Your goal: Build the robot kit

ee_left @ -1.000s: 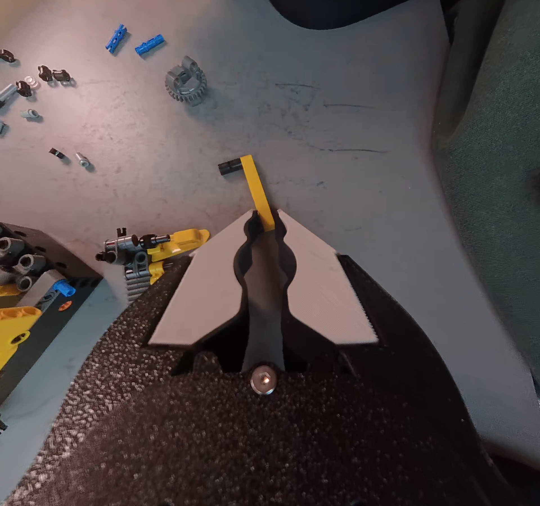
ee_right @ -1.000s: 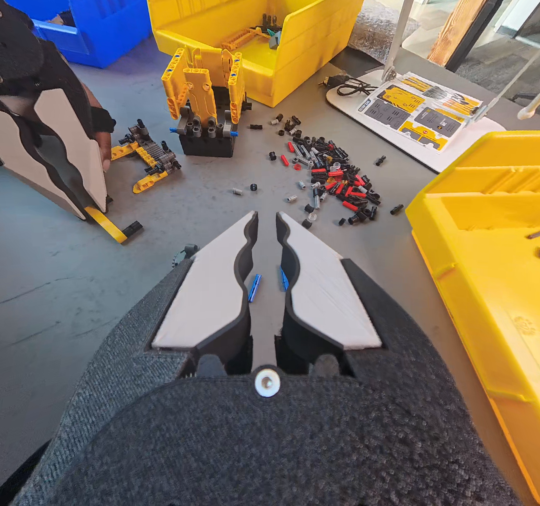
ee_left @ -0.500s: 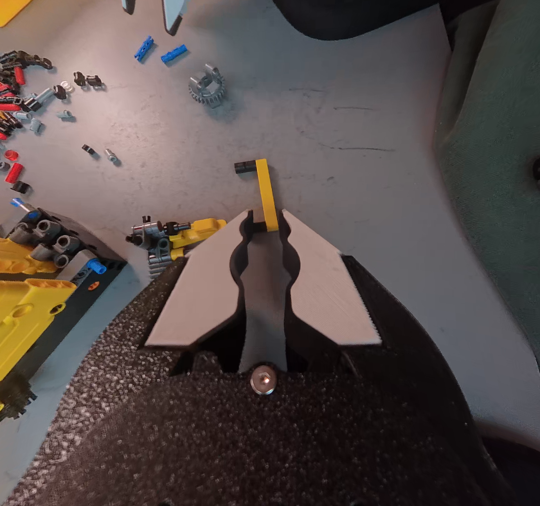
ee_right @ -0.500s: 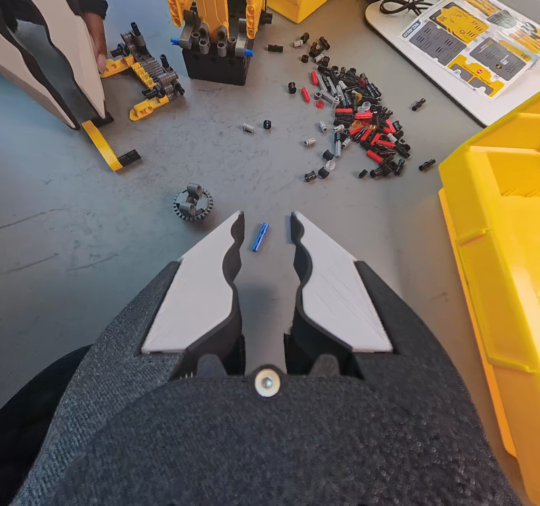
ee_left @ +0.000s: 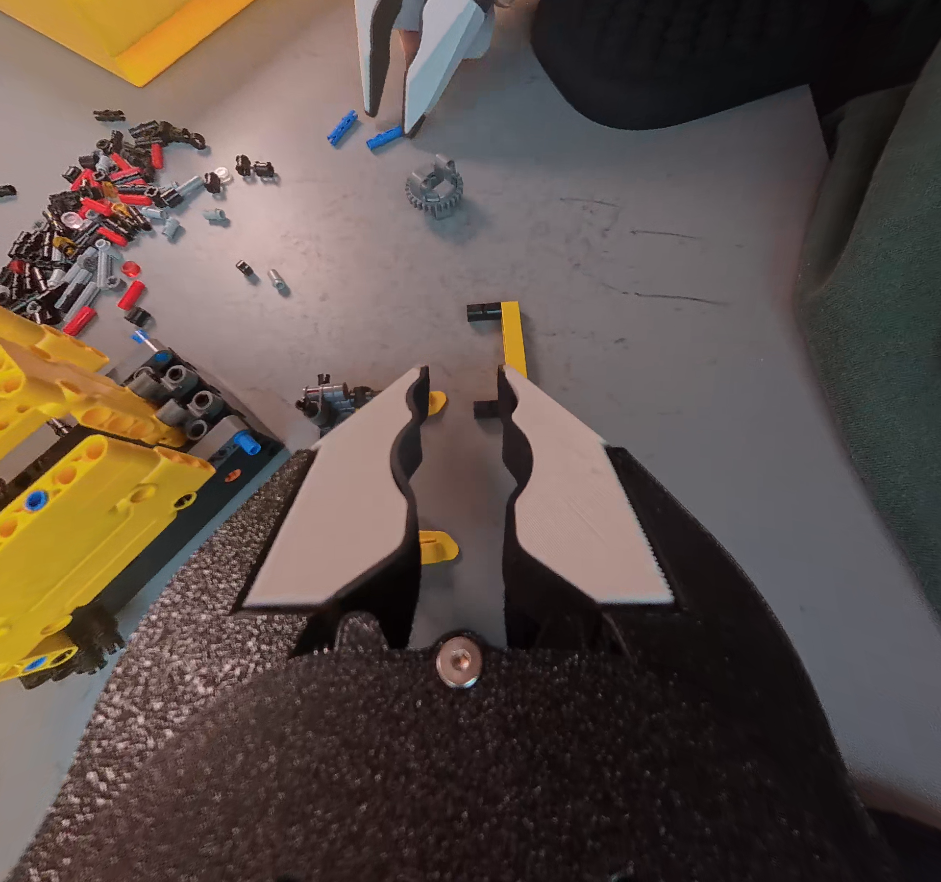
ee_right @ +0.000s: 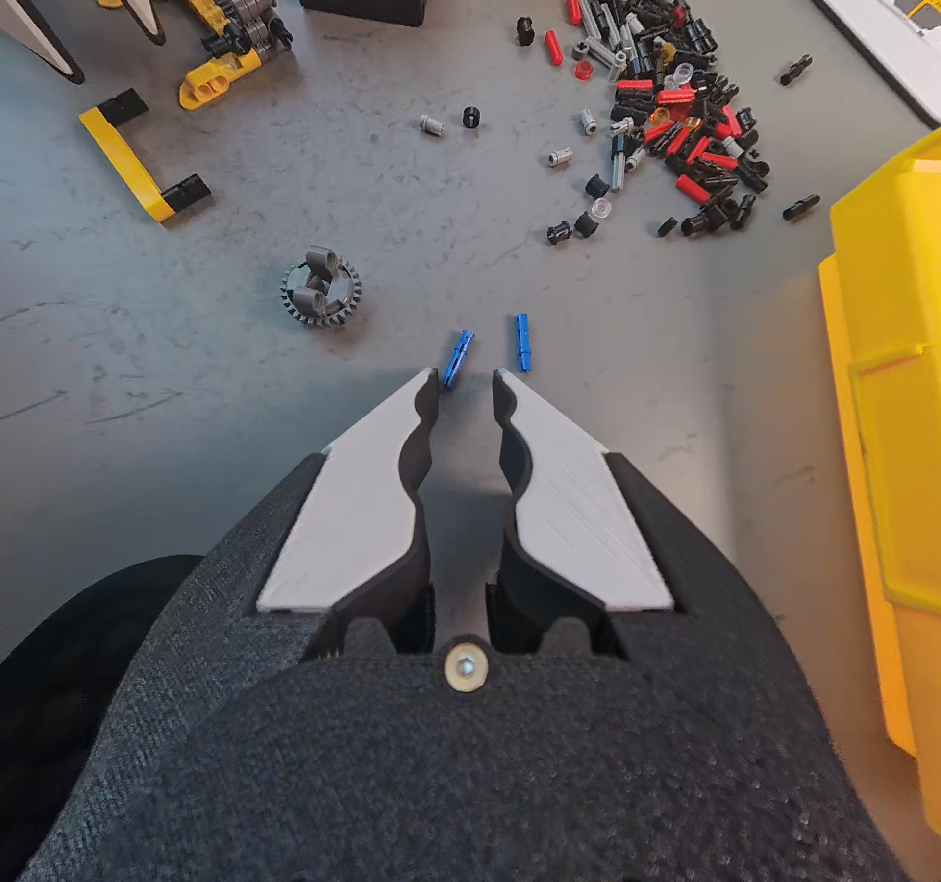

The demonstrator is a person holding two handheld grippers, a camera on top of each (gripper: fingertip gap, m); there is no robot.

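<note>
Blue pin (ee_right: 459,357) lengthwise, just beyond open right gripper (ee_right: 464,374).

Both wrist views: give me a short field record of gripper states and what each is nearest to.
left gripper: open, holding nothing
left nearest: yellow beam with black end connectors, flat on the grey floor by the right fingertip
right gripper: open, holding nothing
right nearest: two blue pins just past the tips
between them: grey gear
right side: yellow bin
</note>
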